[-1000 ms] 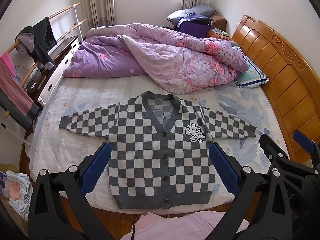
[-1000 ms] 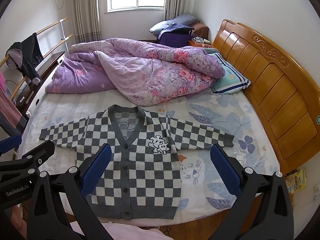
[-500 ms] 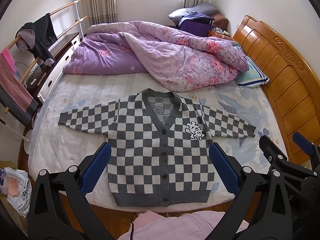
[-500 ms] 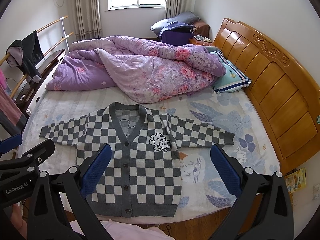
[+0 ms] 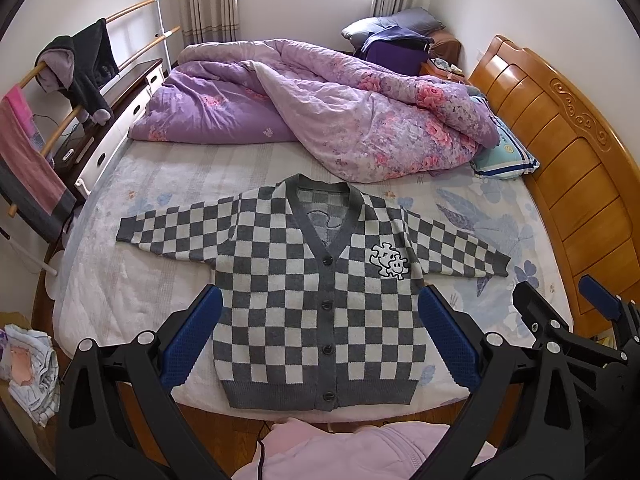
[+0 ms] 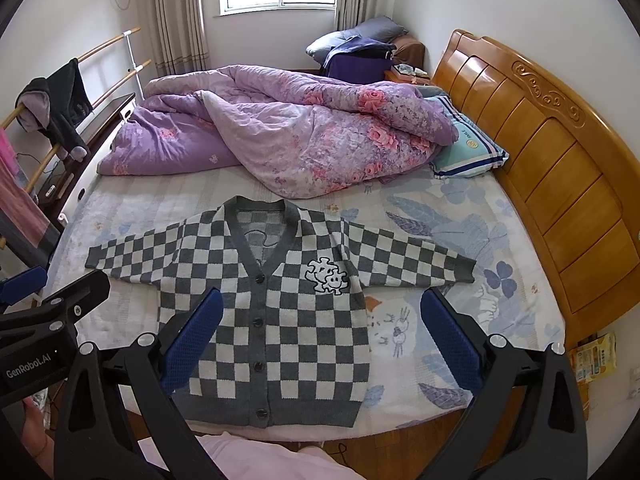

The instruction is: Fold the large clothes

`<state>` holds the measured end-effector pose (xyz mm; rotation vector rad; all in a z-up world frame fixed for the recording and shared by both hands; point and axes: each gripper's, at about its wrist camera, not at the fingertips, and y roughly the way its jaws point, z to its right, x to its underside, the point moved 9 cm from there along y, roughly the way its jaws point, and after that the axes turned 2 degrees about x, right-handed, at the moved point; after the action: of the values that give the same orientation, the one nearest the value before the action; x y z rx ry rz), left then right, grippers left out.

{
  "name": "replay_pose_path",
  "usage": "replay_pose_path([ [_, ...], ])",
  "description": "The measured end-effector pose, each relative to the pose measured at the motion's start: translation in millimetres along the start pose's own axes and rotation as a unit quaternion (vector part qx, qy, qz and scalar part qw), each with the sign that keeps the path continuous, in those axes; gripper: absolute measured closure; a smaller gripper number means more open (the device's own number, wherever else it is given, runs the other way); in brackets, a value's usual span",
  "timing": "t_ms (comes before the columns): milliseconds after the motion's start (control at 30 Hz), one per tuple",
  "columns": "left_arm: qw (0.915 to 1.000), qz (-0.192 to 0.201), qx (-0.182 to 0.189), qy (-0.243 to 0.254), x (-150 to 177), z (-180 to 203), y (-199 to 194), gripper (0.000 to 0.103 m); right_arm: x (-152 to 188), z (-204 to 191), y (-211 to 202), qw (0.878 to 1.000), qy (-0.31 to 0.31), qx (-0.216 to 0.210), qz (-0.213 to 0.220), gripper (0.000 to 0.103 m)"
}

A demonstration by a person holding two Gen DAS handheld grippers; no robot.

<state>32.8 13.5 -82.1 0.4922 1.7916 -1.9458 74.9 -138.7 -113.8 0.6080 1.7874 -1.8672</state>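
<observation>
Lying flat and face-up on the pale floral bed sheet [image 5: 132,280]: grey-and-white checked knit cardigan [image 5: 316,300], buttoned, sleeves spread to both sides, hem nearest the bed's front edge, collar pointing toward the crumpled purple floral quilt [image 5: 328,120] but apparently not touching it

Hovering above the hem area, well clear of the fabric: left gripper [image 5: 320,340], blue-padded jaws spread wide, holding nothing. Hovering likewise over the cardigan's right half: right gripper [image 6: 320,340], jaws spread wide, empty. Neither touching the garment

Handling, judged from the knit texture:
- Behaving as soft, limp and fairly heavy for a garment; sagging and stretching if lifted by one point
- Gripping well against the textured pads; slipping unlikely
- Dragging on the sheet rather than sliding freely

Suggested hold points:
- Pinching each ribbed sleeve cuff, left cuff [image 5: 124,234] and right cuff [image 6: 466,270], for folding sleeves across the chest
- Pinching through both layers at shoulder seam and hem corner for later body folds
- Avoiding the button placket, being thick and lumpy

Folding not yet begun
</observation>
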Motion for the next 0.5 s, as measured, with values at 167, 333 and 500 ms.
replay_pose_path([
  [167,1.0000,-0.002,0.000,0.001,1.3,-3.5,-0.2,0.005,-1.4,0.0,-0.8,1.000,-0.001,0.001,-0.001,0.007],
  [333,1.0000,0.001,0.001,-0.001,1.5,-3.5,-0.8,0.005,-1.2,1.5,-3.3,1.000,0.003,0.000,-0.002,0.007],
  [500,1.0000,-0.001,0.000,-0.002,1.2,-3.5,-0.5,0.005,-1.5,3.3,-5.0,1.000,0.002,0.002,-0.001,0.007],
])
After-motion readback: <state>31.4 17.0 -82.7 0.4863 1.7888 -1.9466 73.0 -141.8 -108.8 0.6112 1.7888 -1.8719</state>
